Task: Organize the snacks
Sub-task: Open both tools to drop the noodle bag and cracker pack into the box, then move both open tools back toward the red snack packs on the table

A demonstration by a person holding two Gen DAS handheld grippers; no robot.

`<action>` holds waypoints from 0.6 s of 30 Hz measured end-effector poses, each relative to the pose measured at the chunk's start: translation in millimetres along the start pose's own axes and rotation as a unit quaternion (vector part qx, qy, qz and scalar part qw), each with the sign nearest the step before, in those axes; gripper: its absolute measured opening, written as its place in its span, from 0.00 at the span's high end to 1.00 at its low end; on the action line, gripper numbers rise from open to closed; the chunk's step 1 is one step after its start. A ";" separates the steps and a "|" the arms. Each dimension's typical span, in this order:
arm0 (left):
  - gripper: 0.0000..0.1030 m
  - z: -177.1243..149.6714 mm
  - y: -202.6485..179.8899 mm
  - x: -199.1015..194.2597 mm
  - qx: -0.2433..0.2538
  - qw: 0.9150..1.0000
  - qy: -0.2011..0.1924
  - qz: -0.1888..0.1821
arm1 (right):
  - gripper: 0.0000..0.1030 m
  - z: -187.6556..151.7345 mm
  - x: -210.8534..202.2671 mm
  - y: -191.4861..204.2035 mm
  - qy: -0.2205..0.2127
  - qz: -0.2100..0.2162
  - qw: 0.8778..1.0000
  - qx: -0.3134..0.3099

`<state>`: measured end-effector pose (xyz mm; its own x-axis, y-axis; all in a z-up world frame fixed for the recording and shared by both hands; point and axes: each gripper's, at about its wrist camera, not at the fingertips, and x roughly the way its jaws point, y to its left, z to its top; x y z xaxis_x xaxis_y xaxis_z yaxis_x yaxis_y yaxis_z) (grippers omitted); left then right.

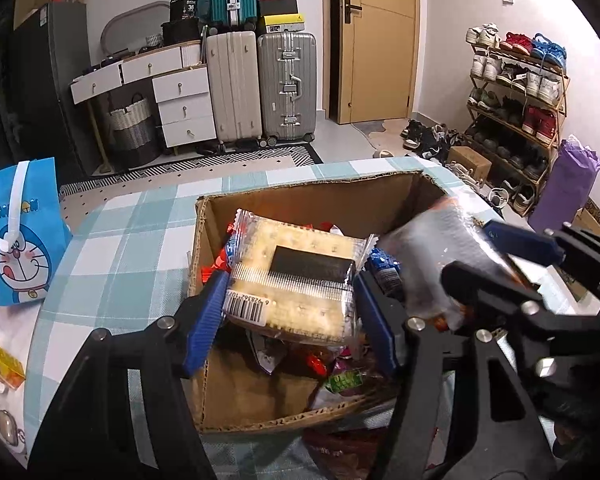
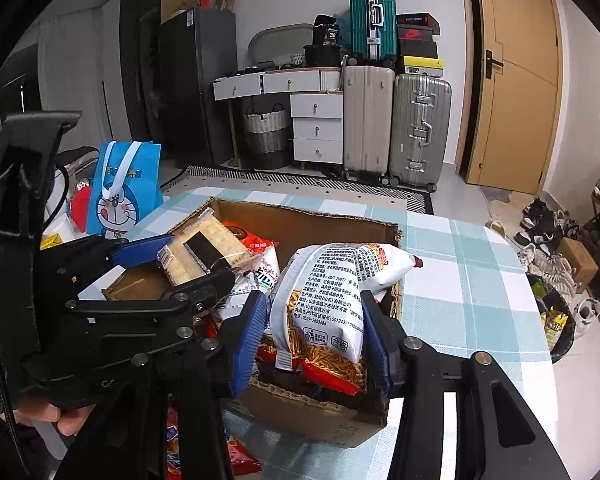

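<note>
- Left wrist view: left claw [image 1: 288,304] clamped on the cracker pack [image 1: 296,280], held between its pads above the cardboard box [image 1: 312,200]; the box lies straight below and ahead, so lowering suits.
- Right wrist view: right claw [image 2: 312,332] has the noodle-snack bag [image 2: 324,300] upright between its pads, over the box's near corner; its print and the checked tabletop [image 2: 480,280] show only here.

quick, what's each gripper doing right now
left gripper: shut on the cracker pack, over the cardboard box
right gripper: holding the noodle snack bag
</note>
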<state>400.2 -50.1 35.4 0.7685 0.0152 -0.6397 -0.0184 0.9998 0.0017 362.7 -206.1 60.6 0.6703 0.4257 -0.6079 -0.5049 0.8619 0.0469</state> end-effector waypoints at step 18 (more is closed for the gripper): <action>0.00 -33.7 27.5 -81.1 -0.015 0.999 -0.031 -0.027 | 0.01 -40.5 -66.1 -29.9 -0.019 -0.012 0.998 0.060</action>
<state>315.8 -24.2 61.4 0.8073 -0.0370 -0.5889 0.0056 0.9985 -0.0549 311.5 -271.2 67.2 0.7027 0.4121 -0.5800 -0.4211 0.8980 0.1277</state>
